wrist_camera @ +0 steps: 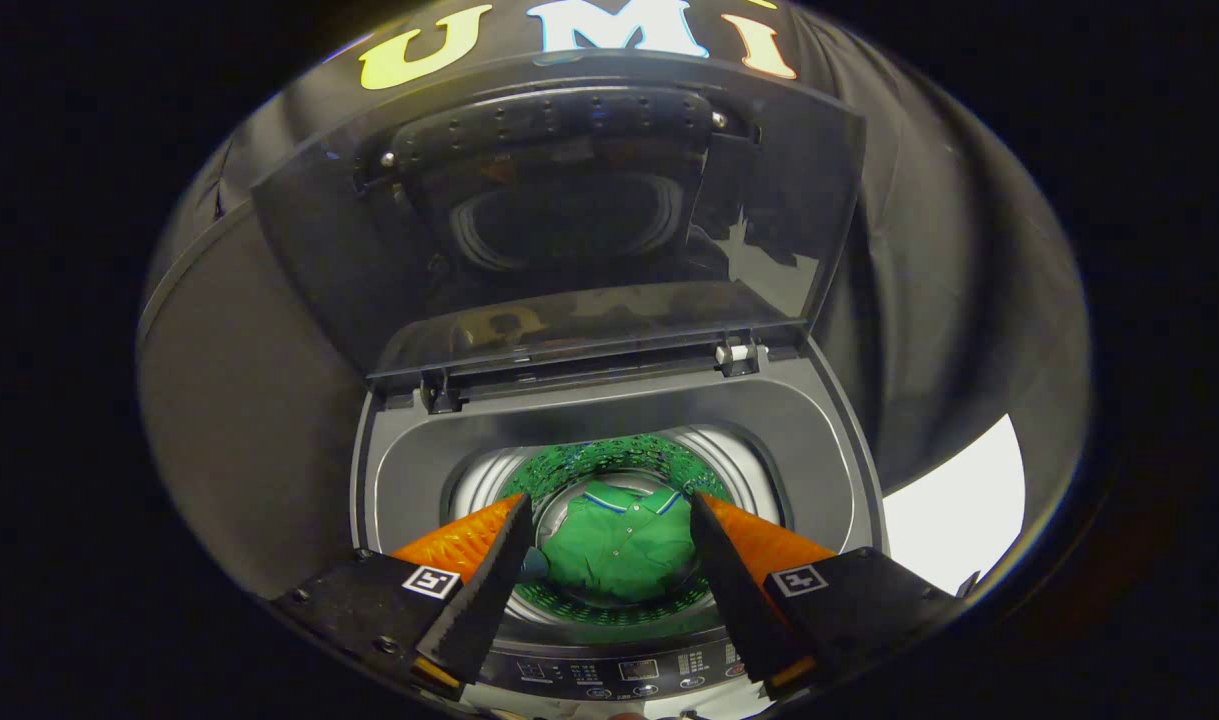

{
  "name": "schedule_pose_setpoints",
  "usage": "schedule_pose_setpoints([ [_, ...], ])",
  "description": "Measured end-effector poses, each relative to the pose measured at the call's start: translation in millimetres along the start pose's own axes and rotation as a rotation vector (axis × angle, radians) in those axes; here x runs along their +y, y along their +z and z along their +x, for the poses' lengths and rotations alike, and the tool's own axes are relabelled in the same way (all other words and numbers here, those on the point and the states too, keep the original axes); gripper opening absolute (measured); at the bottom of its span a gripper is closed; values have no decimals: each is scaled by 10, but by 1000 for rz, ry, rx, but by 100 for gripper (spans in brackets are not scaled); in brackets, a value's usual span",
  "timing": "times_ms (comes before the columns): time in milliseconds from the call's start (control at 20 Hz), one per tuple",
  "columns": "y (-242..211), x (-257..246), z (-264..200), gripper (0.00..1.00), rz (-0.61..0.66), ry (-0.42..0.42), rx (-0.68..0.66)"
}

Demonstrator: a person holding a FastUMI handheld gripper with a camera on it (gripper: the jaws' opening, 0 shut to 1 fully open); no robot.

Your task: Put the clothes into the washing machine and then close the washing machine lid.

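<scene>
1. Green polo shirt point(624, 545): it is lying crumpled at the bottom of the drum point(489, 480), collar uppermost, and is being seen through the gap between the two fingers. Nothing is touching it.
2. Drum: its perforated wall is picking up a green tint from the garment. No other clothing is showing inside it or on the surfaces around it, so the loading step is judged to be finished, at least for what can be seen.
3. Gripper point(609, 505): its fingers are standing spread apart and empty above the drum mouth, holding nothing and pressing on nothing; the shirt is lying well below them.
4. Washing machine top point(399, 480): the grey surround is framing the drum opening, with the control panel point(619, 670) running along the near edge just under the fingers.
5. Lid point(569, 210): the tinted, see-through panel is standing raised on its hinges point(739, 355) at the far edge of the opening, beyond the fingers. It is not yet shut, so the closing step is judged to be the part of the task remaining; the gripper is not touching the lid.
</scene>
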State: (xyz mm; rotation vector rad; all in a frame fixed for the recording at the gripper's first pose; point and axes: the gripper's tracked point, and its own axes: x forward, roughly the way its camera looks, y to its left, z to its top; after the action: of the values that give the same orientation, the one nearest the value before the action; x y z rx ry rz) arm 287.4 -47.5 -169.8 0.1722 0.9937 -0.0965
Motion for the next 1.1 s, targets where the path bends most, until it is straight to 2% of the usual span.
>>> schedule_pose_setpoints([
  [1100, 1527, 349, -1221, 97, -50, 53, -358],
])
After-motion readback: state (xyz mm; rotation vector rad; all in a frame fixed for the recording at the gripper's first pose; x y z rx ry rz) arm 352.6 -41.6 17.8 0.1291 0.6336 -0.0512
